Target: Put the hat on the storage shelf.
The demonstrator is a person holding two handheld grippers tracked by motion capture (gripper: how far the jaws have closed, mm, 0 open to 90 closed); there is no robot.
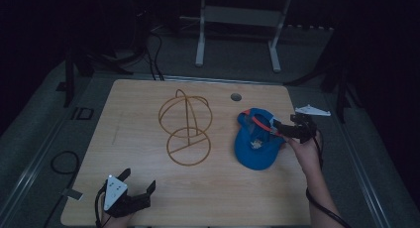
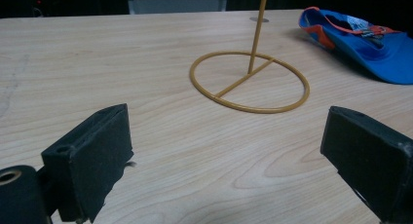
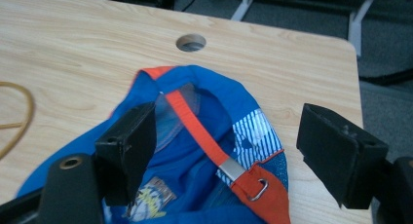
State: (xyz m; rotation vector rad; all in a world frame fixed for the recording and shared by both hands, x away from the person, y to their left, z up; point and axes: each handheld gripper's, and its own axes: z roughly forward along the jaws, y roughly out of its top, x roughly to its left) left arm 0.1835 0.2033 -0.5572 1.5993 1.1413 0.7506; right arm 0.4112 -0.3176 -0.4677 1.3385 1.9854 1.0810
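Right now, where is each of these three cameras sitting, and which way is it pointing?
High view: above the table, looking forward and down; both forearms and grippers show.
Left gripper view: rides the left gripper, looking low across the table at the wire stand; its open fingers show.
Right gripper view: rides the right gripper, over the cap.
All three share the cap.
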